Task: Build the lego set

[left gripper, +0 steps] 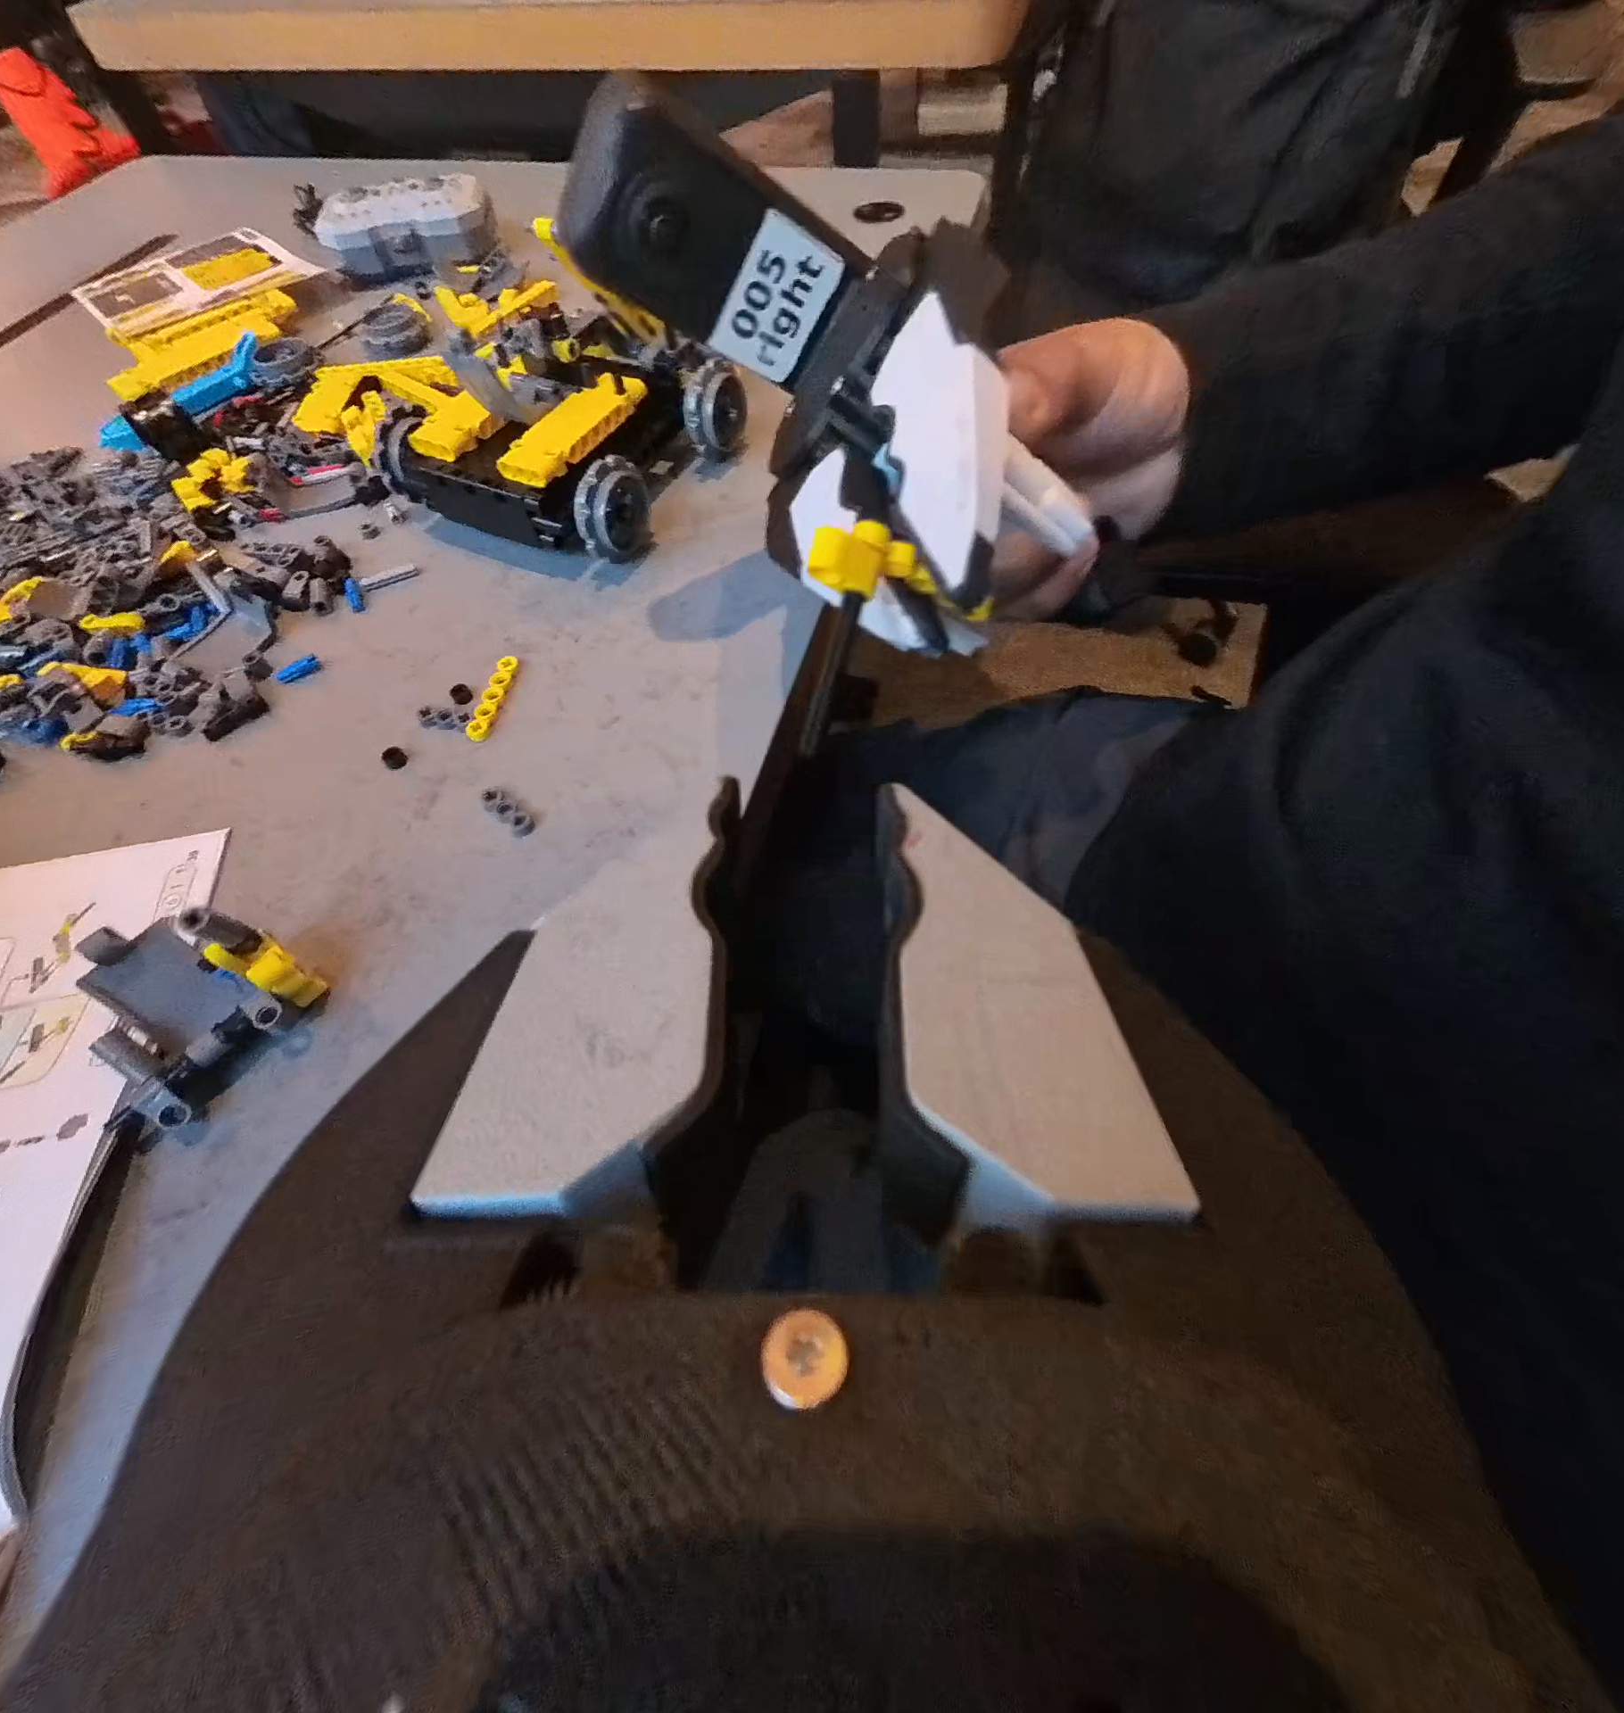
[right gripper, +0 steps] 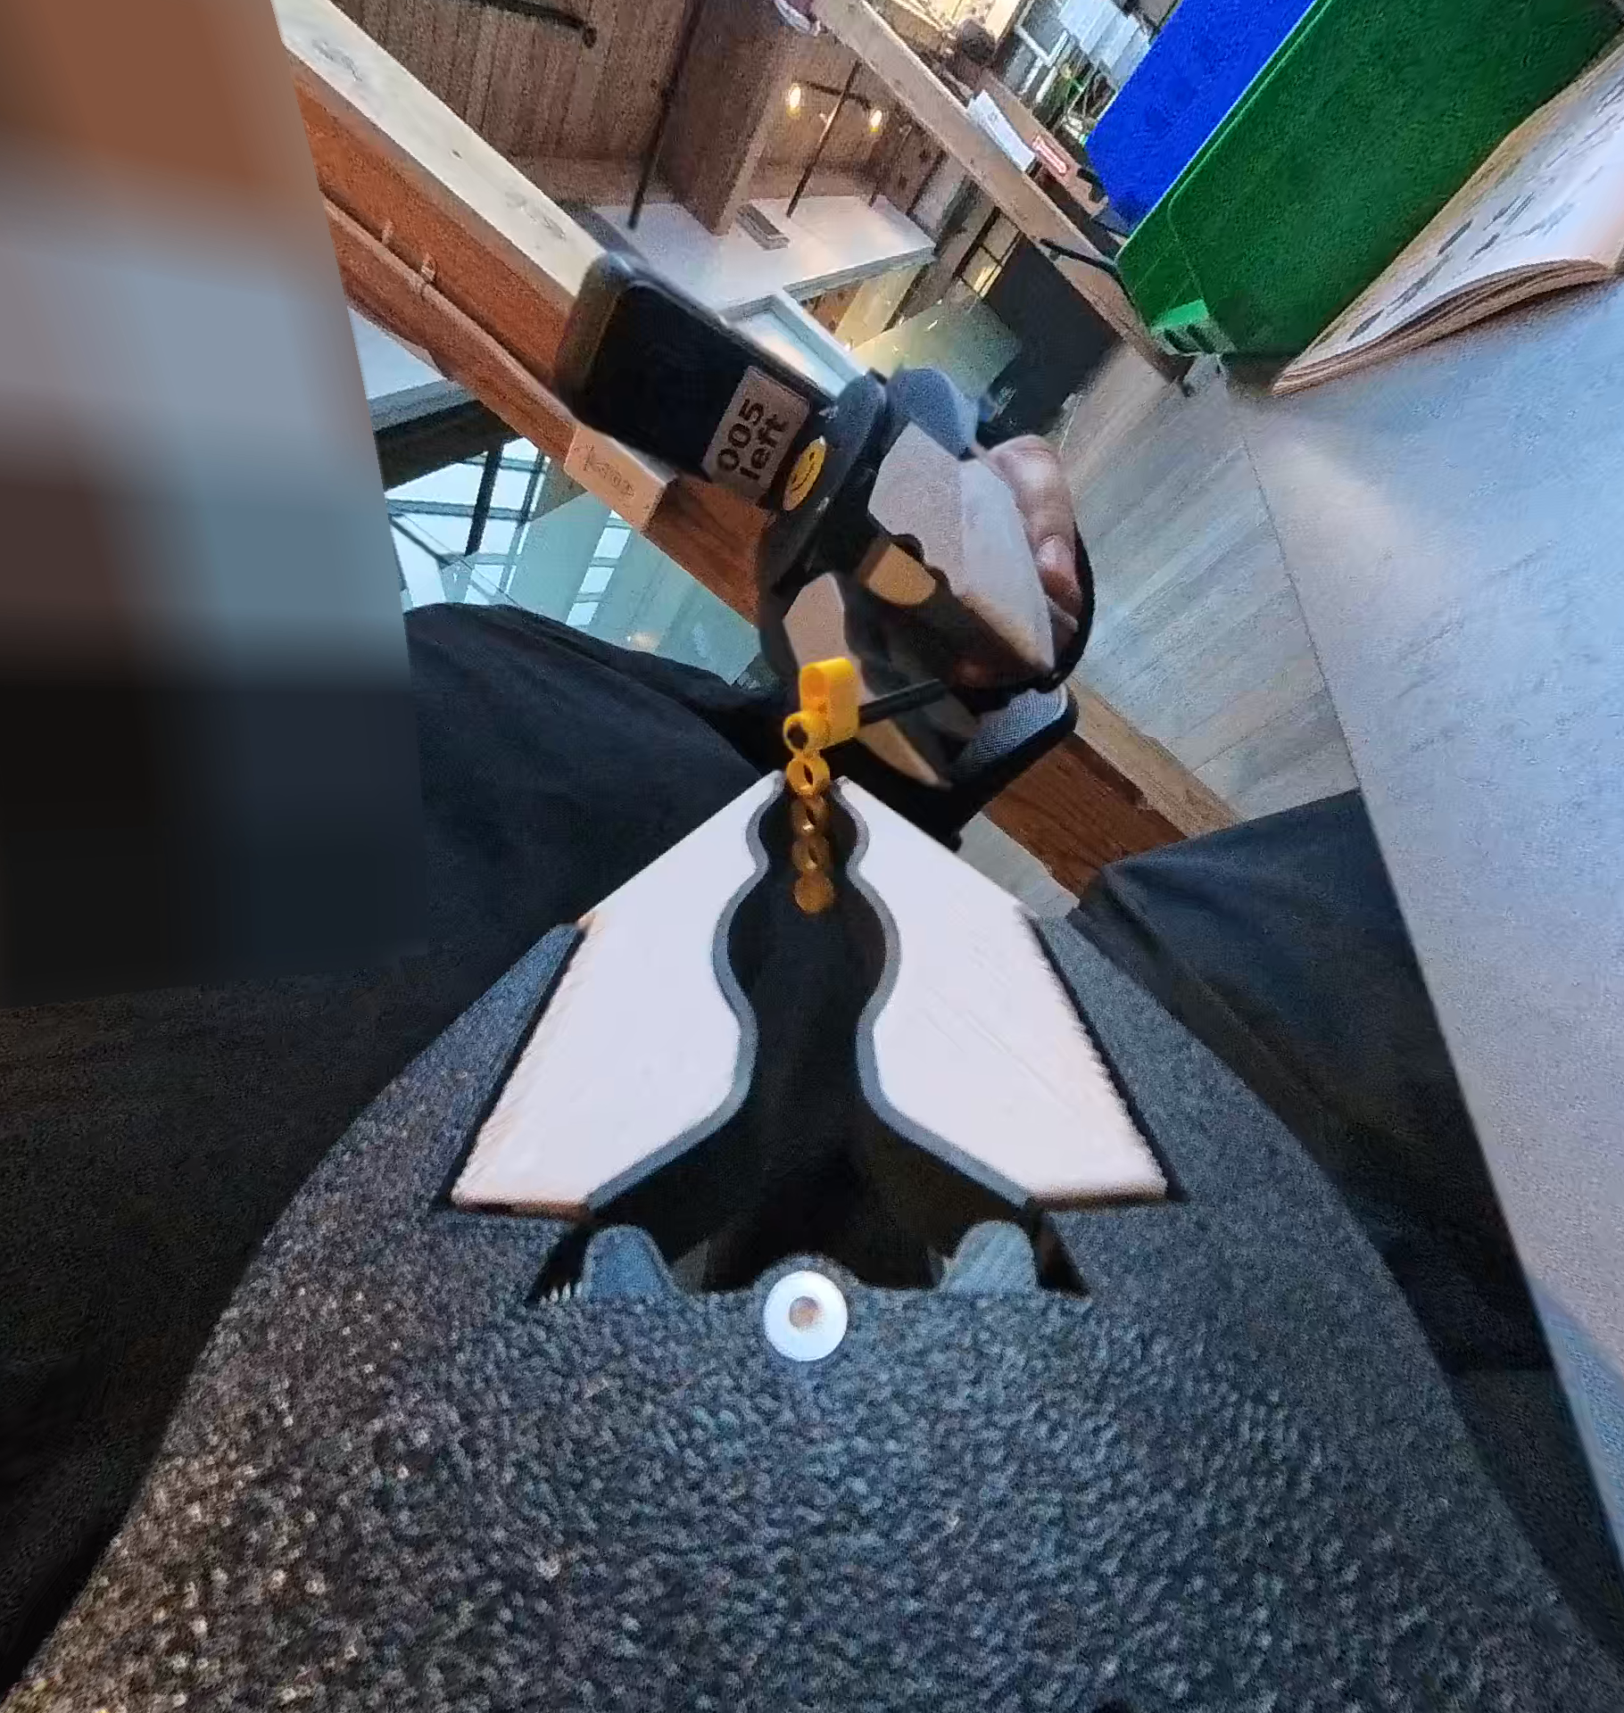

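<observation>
In the left wrist view, my left gripper is shut on a thin black axle just off the table's right edge. The axle runs up into a small yellow connector. My right gripper meets it there, held by a hand. In the right wrist view, my right gripper is shut on a yellow beam with holes. The beam's far end touches the yellow connector on the axle, which sticks out of the left gripper.
On the grey table stand a yellow-and-black wheeled model, a pile of loose parts, a short yellow beam, a grey sub-assembly and an instruction sheet. A person's dark clothing lies below both grippers.
</observation>
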Demonstrator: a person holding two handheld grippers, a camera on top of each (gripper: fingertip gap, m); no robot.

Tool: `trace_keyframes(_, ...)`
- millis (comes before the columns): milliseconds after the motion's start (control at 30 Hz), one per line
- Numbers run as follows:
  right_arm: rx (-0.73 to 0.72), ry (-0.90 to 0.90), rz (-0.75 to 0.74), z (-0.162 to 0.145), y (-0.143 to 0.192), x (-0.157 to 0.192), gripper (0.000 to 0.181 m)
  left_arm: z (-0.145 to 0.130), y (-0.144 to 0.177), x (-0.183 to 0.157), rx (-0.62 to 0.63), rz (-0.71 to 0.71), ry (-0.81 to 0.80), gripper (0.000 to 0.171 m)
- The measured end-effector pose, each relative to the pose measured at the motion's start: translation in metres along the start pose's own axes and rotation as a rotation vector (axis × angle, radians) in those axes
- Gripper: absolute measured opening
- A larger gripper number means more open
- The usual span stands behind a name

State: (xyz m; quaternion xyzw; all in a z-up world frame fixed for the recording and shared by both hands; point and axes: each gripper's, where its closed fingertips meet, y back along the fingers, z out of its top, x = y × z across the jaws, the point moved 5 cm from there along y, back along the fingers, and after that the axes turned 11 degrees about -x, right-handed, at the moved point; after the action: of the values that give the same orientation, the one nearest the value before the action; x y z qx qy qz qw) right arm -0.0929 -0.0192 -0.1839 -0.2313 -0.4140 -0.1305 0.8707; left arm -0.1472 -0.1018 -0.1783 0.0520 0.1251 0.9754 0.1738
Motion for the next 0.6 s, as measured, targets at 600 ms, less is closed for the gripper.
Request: trace_keyframes(600,-0.265,-0.165,0.081,-0.003,-0.023,-0.023,0.003,-0.016,0.002,-0.008,-0.196,0.104,0.245,0.005)
